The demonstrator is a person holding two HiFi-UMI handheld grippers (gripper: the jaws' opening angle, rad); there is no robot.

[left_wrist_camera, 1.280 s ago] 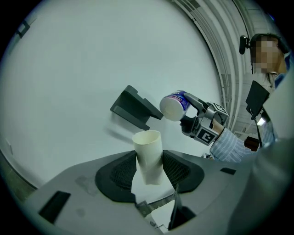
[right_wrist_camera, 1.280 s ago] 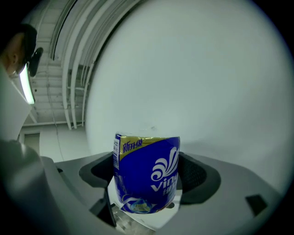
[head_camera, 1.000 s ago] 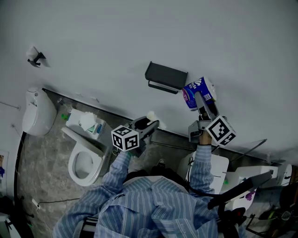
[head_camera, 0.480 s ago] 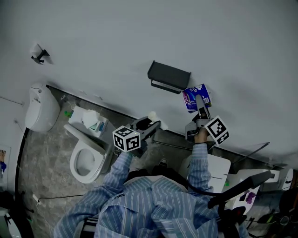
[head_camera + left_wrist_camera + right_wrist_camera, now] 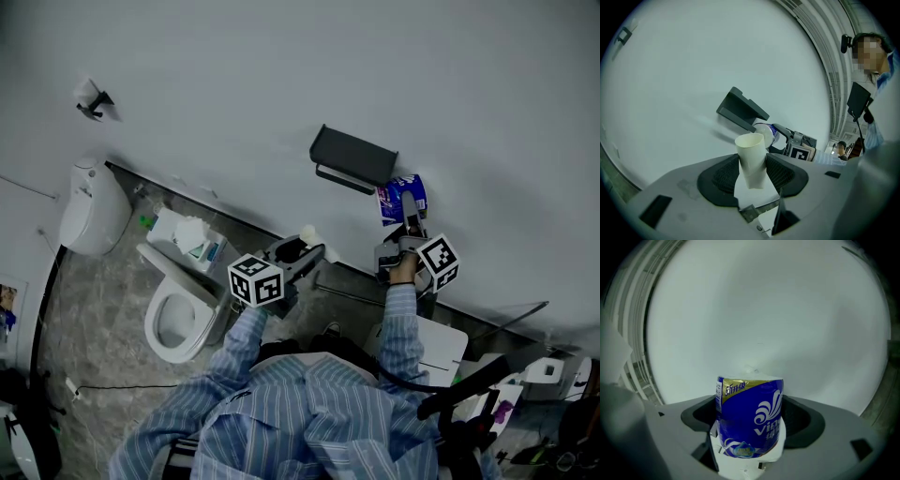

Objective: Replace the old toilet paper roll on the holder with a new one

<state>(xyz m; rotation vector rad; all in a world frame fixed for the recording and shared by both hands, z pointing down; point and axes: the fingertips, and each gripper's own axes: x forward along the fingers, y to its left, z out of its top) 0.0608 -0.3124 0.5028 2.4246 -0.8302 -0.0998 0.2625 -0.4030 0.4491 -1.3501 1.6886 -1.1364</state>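
The old roll is off. The left gripper [image 5: 752, 172] has its jaws clamped on the bare cardboard tube [image 5: 751, 159], which stands upright between the pads and well clear of the wall. The black wall holder [image 5: 354, 159] has its flap down, and the bar beneath it looks empty, so I judge the removal half of the job done.

The fitting half is not done. The right gripper [image 5: 749, 422] has its jaws closed on the new toilet paper roll [image 5: 750, 408], gripped by its sides in a blue printed wrapper. In the head view the roll sits close to the wall, just beside the holder's right end and a little below it – near but not on the bar. What looks left is threading the roll onto the bar and getting rid of the tube. The wrapper covers the whole roll as far as the right gripper view shows, and it may block the core hole – that is the likeliest snag, as both grippers are full.

Around them, a toilet [image 5: 178, 323] stands down at the left with a tissue pack [image 5: 187, 239] on its tank, and a small hook [image 5: 94, 98] is high on the wall. None of this lies between the roll and the holder.
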